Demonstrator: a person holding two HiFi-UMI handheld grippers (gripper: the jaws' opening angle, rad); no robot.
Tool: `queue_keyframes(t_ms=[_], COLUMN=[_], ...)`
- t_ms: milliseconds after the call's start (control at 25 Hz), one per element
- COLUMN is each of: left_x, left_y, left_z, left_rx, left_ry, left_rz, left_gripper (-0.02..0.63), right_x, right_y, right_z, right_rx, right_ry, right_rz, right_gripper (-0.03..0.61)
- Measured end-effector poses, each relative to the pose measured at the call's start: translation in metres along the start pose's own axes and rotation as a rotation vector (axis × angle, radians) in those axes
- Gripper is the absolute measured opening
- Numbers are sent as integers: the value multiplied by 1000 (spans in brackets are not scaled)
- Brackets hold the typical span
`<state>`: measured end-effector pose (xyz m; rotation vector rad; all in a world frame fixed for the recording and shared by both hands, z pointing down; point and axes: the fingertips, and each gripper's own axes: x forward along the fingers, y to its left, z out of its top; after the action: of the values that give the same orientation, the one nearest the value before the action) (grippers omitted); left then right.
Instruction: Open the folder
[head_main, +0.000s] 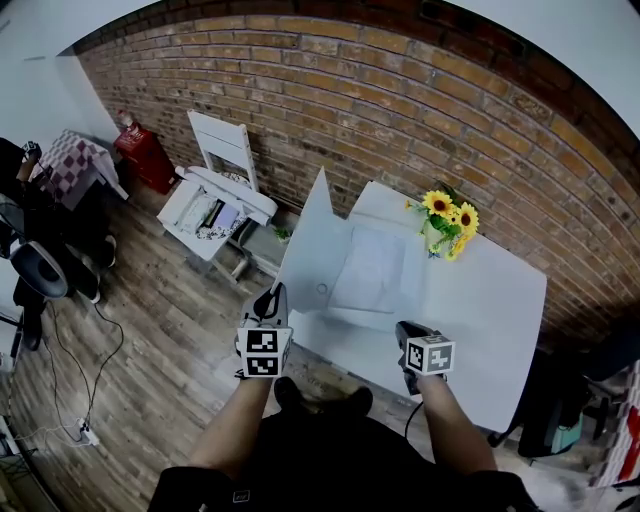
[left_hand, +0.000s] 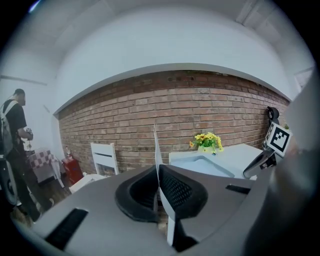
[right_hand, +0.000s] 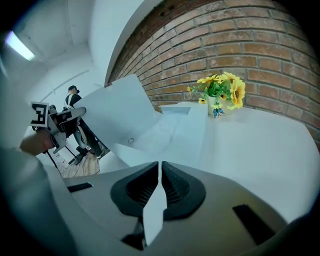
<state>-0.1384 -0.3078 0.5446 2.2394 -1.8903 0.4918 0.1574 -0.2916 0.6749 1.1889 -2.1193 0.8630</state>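
A white folder (head_main: 372, 268) lies on the white table (head_main: 490, 320) with its front cover (head_main: 315, 240) raised steeply on the left. My left gripper (head_main: 271, 298) is shut on the cover's near edge; in the left gripper view the cover (left_hand: 156, 150) shows edge-on as a thin white sheet between the pads (left_hand: 175, 190). My right gripper (head_main: 405, 338) is shut on the near edge of the folder's lower leaf (right_hand: 154, 207), which runs between its fingers (right_hand: 175, 187). The right gripper view shows the lifted cover (right_hand: 125, 107) and the left gripper (right_hand: 64, 119) at the left.
A pot of sunflowers (head_main: 447, 224) stands at the table's far side by the brick wall (head_main: 400, 110). A white chair (head_main: 224, 150) with papers and a red object (head_main: 142, 156) stand on the floor to the left. A person (left_hand: 14, 135) stands far left.
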Motion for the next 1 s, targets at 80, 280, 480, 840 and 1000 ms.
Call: queue_keyframes(t_ms=[80,280,480,840,1000], left_x=[1,2,9,19,22], left_y=[9,30,52,85,95], left_z=[-7,-19,-34,-62,-73], left_rx=[-10,-23,-31,-81,-84], left_ry=[10,26,57,106,129], left_rz=[12,27,39,60,66], left_gripper=[23,25,28,43,51], right_x=[1,-2,-5,-13,-20], right_y=[0,5,11,25,36], right_z=[-1,1,6,31,47], right_rx=[5,26,37,10,-4], right_ry=[0,-14,-31,-91,-137], right_rz=[-4,-16,-25,-32,-20], right_gripper=[28,28,28,25,15])
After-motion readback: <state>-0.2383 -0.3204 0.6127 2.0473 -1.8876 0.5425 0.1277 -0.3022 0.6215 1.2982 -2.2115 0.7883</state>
